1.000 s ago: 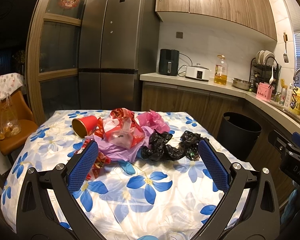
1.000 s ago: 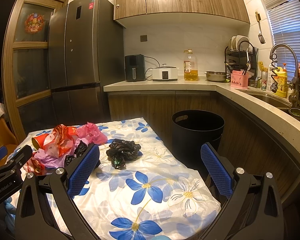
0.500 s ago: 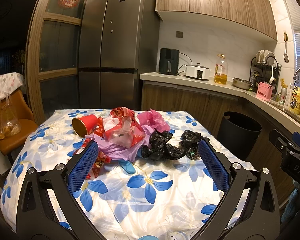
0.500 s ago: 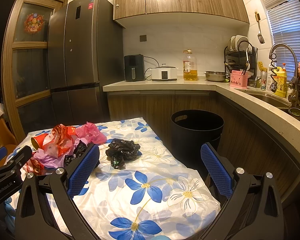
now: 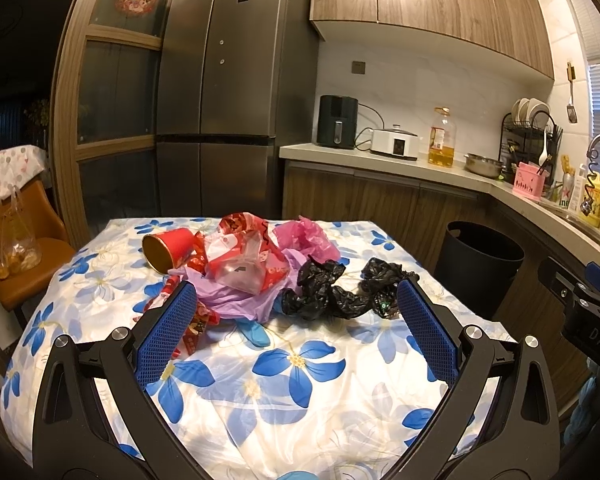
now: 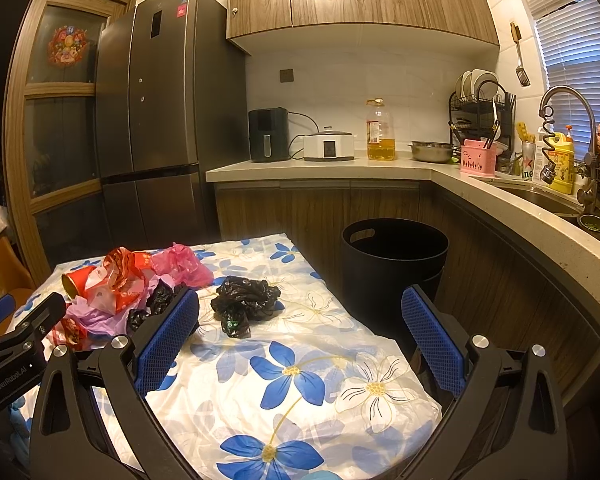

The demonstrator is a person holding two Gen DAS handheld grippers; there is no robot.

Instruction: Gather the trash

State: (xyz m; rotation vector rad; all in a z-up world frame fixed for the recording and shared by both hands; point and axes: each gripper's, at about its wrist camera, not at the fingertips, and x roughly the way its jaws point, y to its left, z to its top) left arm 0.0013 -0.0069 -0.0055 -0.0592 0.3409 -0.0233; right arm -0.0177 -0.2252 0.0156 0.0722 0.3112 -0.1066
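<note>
A heap of trash lies on the flowered tablecloth (image 5: 300,364): a red paper cup (image 5: 168,249) on its side, red wrappers (image 5: 244,256), a pink bag (image 5: 306,238), a purple bag (image 5: 236,300) and crumpled black bags (image 5: 332,288). The right wrist view shows the same heap with one black bag (image 6: 244,300) nearest. My left gripper (image 5: 296,304) is open and empty, held above the table just short of the heap. My right gripper (image 6: 300,308) is open and empty over the table's right edge. A black trash bin (image 6: 394,264) stands on the floor beside the table.
A kitchen counter (image 6: 340,168) with appliances, an oil bottle and a dish rack runs behind and to the right. A tall fridge (image 5: 224,92) stands behind the table. An orange chair (image 5: 16,248) with a hanging bag is at the left.
Both grippers have crept slightly forward toward the trash. Nothing has been touched or moved on the table.
</note>
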